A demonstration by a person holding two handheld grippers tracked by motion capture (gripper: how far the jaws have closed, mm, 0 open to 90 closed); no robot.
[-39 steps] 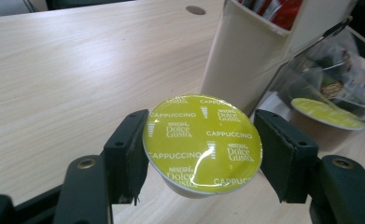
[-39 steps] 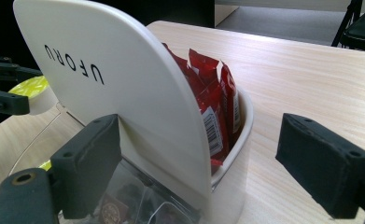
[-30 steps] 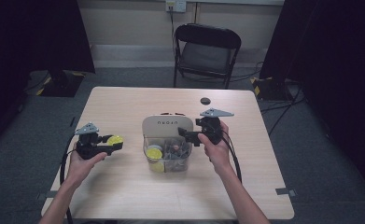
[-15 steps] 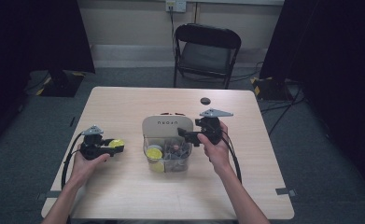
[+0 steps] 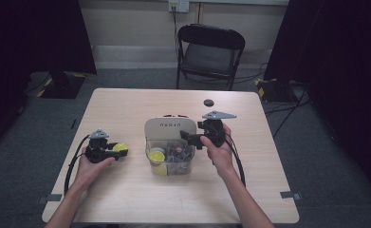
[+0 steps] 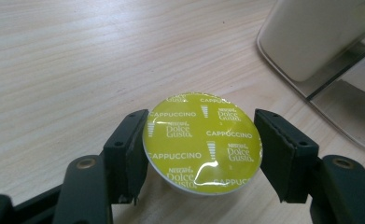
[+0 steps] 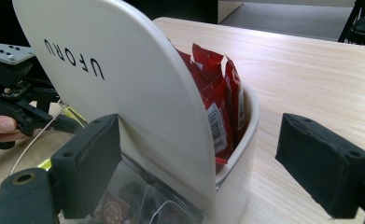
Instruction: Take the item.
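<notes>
Left gripper (image 6: 201,154) clamps a capsule (image 6: 202,142) low over the table (image 5: 126,102), at the organizer's (image 5: 170,145) nine o'clock. Right gripper (image 7: 213,154), jaws wide, straddles its wall; a shallow rim grip risks slipping.

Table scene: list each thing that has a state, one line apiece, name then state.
left gripper: shut on the yellow capsule, low over the table.
yellow capsule: held between the jaws, foil lid up.
right gripper: open, jaws either side of the organizer's white panel.
organizer: upright, with capsules inside.
red sachets: standing behind the panel.
folding chair: unfolded, empty.
</notes>
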